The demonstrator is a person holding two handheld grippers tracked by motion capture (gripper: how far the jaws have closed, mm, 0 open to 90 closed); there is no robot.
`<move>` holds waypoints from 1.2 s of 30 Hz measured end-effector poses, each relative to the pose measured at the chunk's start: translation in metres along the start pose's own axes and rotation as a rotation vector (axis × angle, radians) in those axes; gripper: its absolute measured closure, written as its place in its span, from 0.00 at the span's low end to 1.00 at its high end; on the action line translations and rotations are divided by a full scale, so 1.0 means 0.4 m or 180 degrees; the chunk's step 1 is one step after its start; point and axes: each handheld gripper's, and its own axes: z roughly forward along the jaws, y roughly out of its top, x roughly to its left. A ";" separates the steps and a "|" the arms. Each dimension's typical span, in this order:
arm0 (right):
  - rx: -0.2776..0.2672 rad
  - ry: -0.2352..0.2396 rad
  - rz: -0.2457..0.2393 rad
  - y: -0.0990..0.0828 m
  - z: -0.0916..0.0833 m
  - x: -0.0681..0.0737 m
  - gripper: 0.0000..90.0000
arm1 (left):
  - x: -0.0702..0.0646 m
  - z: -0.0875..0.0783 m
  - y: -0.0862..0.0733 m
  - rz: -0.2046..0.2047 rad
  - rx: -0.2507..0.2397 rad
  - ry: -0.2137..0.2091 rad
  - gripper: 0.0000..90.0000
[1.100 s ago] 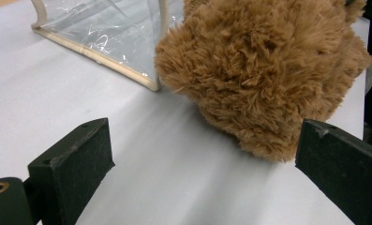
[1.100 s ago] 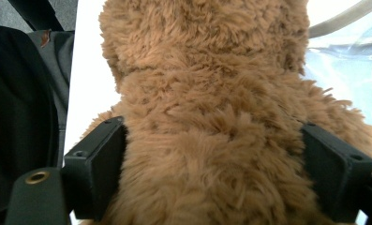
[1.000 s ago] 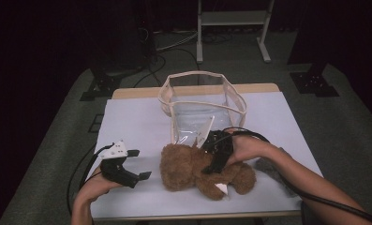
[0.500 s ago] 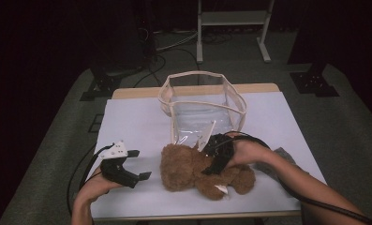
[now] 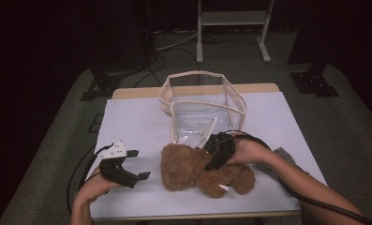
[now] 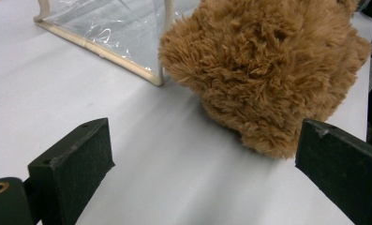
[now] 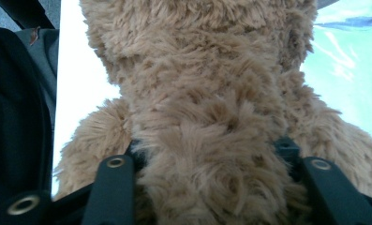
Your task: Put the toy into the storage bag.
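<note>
My right gripper (image 5: 215, 158) sits on the middle of the teddy bear (image 5: 200, 168), which lies on its side on the white table (image 5: 141, 122), just in front of the clear plastic bag (image 5: 202, 105). Seen from the right gripper itself, its two black jaws have just been closing and now press into the brown fur on either side of the bear's body (image 7: 207, 140), so the plush bulges between them. They are about half shut, stopped by the toy.

My left gripper (image 5: 126, 165) rests on the table well to the left of the bear, apart from it. Its jaws stand wide open with nothing between them but bare tabletop; from its own camera the bear (image 6: 268, 70) lies ahead and to the right, its fur close to the right-hand jaw but not touching it.

The bag stands upright and open, with a cream trim round its rim, and its near corner (image 6: 158, 77) is just beside the bear.
</note>
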 end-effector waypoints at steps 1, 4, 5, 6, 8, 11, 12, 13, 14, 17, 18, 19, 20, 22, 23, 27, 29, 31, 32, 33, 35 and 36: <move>-0.0004 -0.0008 -0.0015 0.002 -0.004 0.000 0.59 | 0.000 0.000 0.000 -0.0005 -0.0005 0.0001 0.04; -0.0020 -0.0014 -0.0031 0.003 -0.012 0.002 0.62 | 0.001 -0.003 -0.001 -0.0006 0.0003 0.0003 0.04; -0.0033 0.0004 -0.0011 0.003 -0.016 0.002 0.63 | 0.001 -0.003 -0.002 -0.0012 0.0001 0.0003 0.04; -0.0033 0.0004 -0.0011 0.003 -0.016 0.002 0.63 | 0.001 -0.003 -0.002 -0.0012 0.0001 0.0003 0.04; -0.0071 0.0004 0.0018 0.004 -0.028 -0.001 0.66 | 0.003 -0.003 -0.003 -0.0017 -0.0015 0.0009 0.04; -0.0084 0.0009 0.0028 0.005 -0.037 -0.003 0.68 | 0.003 -0.006 -0.002 -0.0019 -0.0013 0.0021 0.04; -0.0080 0.0008 0.0029 0.008 -0.045 -0.002 0.69 | 0.003 -0.007 -0.002 -0.0021 -0.0016 0.0018 0.04; -0.0080 0.0013 0.0020 0.009 -0.047 -0.001 0.69 | 0.004 -0.008 -0.003 -0.0021 -0.0015 0.0019 0.04; -0.0092 0.0010 -0.0001 0.010 -0.048 0.000 0.70 | 0.004 -0.008 -0.003 -0.0021 -0.0015 0.0019 0.04; -0.0126 0.0059 0.0003 0.018 -0.063 0.003 0.70 | 0.004 -0.012 -0.005 -0.0034 -0.0033 0.0032 0.04; -0.0134 0.0061 -0.0008 0.019 -0.066 0.002 0.71 | 0.005 -0.014 -0.005 -0.0033 -0.0039 0.0033 0.04; -0.0137 0.0056 -0.0023 0.022 -0.073 0.003 0.71 | 0.006 -0.016 -0.005 -0.0036 -0.0035 0.0039 0.04; -0.0134 0.0058 -0.0019 0.023 -0.076 0.003 0.71 | 0.007 -0.018 -0.006 -0.0030 -0.0034 0.0042 0.04; -0.0109 0.0050 -0.0027 0.026 -0.085 0.004 0.71 | 0.008 -0.020 -0.007 -0.0039 -0.0043 0.0052 0.04; -0.0112 0.0050 -0.0032 0.026 -0.089 0.003 0.71 | 0.009 -0.024 -0.008 -0.0047 -0.0050 0.0058 0.04; -0.0162 0.0061 0.0011 0.024 -0.108 0.003 0.72 | 0.011 -0.028 -0.011 -0.0062 -0.0053 0.0069 0.04; -0.0213 0.0065 0.0018 0.025 -0.120 0.004 0.72 | 0.012 -0.028 -0.012 -0.0062 -0.0049 0.0070 0.04; -0.0271 0.0072 0.0003 0.028 -0.133 0.007 0.72 | 0.013 -0.029 -0.014 -0.0070 -0.0037 0.0079 0.04; -0.0271 0.0072 0.0003 0.028 -0.133 0.007 0.72 | 0.013 -0.029 -0.014 -0.0070 -0.0037 0.0079 0.04; -0.0311 0.0081 0.0008 0.032 -0.145 0.010 0.72 | 0.014 -0.029 -0.015 -0.0076 -0.0040 0.0077 0.04; -0.0350 0.0075 -0.0003 0.038 -0.157 0.013 0.72 | 0.015 -0.031 -0.017 -0.0081 -0.0038 0.0080 0.04; -0.0347 0.0073 0.0003 0.040 -0.163 0.016 0.72 | 0.016 -0.032 -0.017 -0.0083 -0.0029 0.0084 0.04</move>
